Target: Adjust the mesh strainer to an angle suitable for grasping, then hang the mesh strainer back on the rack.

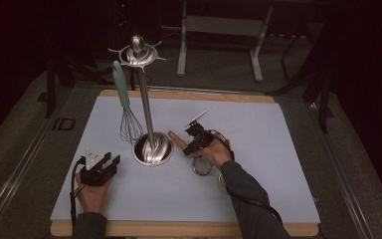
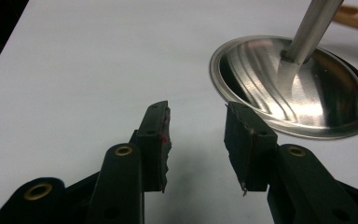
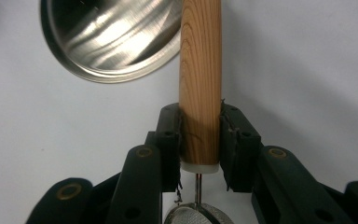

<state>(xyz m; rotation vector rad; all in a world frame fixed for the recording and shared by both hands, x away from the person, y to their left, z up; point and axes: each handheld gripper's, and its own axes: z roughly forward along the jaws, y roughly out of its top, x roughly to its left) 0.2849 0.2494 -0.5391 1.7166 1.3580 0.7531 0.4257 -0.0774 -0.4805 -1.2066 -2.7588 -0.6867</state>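
Note:
A steel utensil stand [image 1: 145, 107] rises from a round dish-like base [image 1: 151, 149] at the middle of the pale mat. A whisk [image 1: 129, 122] with a teal handle hangs from its top ring. A small strainer lies right of the base, its wooden handle [image 3: 200, 60] pointing at the base [image 3: 112, 37] and its mesh bowl [image 3: 198, 214] toward me. My right gripper [image 3: 200, 135] is shut on that handle [image 1: 177, 139] near its mesh end, both pads against the wood. My left gripper [image 2: 196, 126] stands open and holds nothing, low over the mat left of the base [image 2: 326, 93].
The pale mat [image 1: 258, 144] lies on a wooden board whose front edge [image 1: 179, 229] runs along the bottom. Bare mat stretches to the right and in front of the stand. A metal frame [image 1: 219, 25] stands on the dark floor behind the table.

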